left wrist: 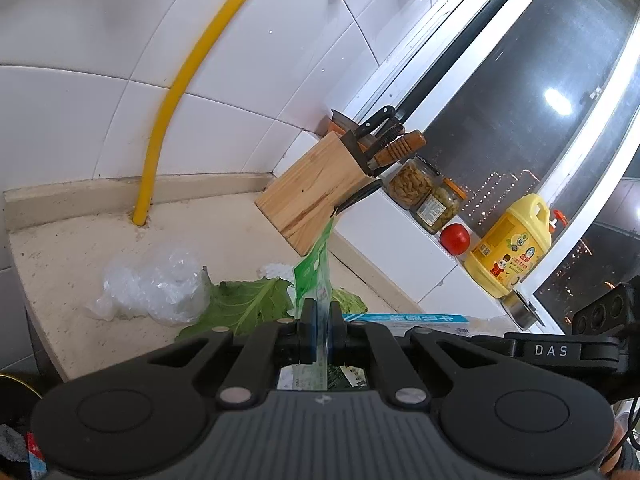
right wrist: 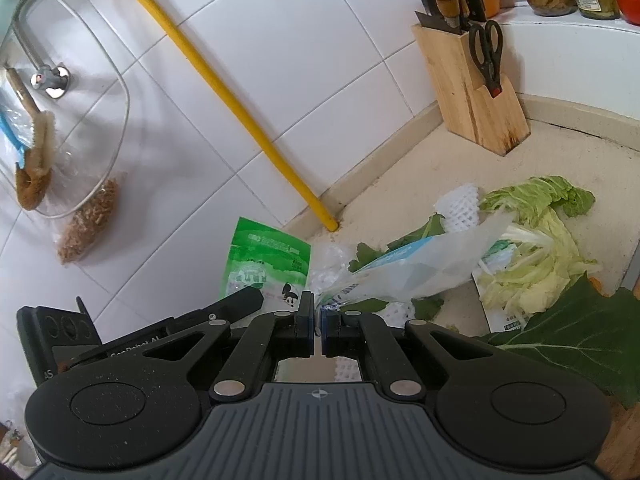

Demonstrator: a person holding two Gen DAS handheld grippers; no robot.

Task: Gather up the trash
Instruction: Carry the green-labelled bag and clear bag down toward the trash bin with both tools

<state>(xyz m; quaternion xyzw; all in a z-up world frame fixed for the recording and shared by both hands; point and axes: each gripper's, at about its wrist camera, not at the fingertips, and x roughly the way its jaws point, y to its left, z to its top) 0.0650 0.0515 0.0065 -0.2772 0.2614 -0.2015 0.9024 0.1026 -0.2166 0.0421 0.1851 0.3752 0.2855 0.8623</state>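
Note:
My left gripper (left wrist: pixel 321 318) is shut on a green and white snack packet (left wrist: pixel 314 268), which stands up edge-on between the pads, above the counter. The same green packet (right wrist: pixel 266 262) shows at left in the right wrist view, with the left gripper's black arm just below it. My right gripper (right wrist: pixel 317 318) is shut on the corner of a clear plastic bag with blue print (right wrist: pixel 416 264), which stretches out to the right over the leaves. On the beige counter (left wrist: pixel 200 236) lie a crumpled clear plastic bag (left wrist: pixel 156 288), green leaves (left wrist: pixel 248 304), pale cabbage leaves (right wrist: pixel 532 248) and white foam fruit netting (right wrist: pixel 460 204).
A wooden knife block (left wrist: pixel 316 192) (right wrist: pixel 476 92) with knives and scissors stands in the corner. Two jars (left wrist: pixel 424 192), a tomato (left wrist: pixel 455 239) and a yellow detergent jug (left wrist: pixel 510 250) line the window ledge. A yellow pipe (left wrist: pixel 168 104) runs down the tiled wall. A brush (right wrist: pixel 34 160) hangs at left.

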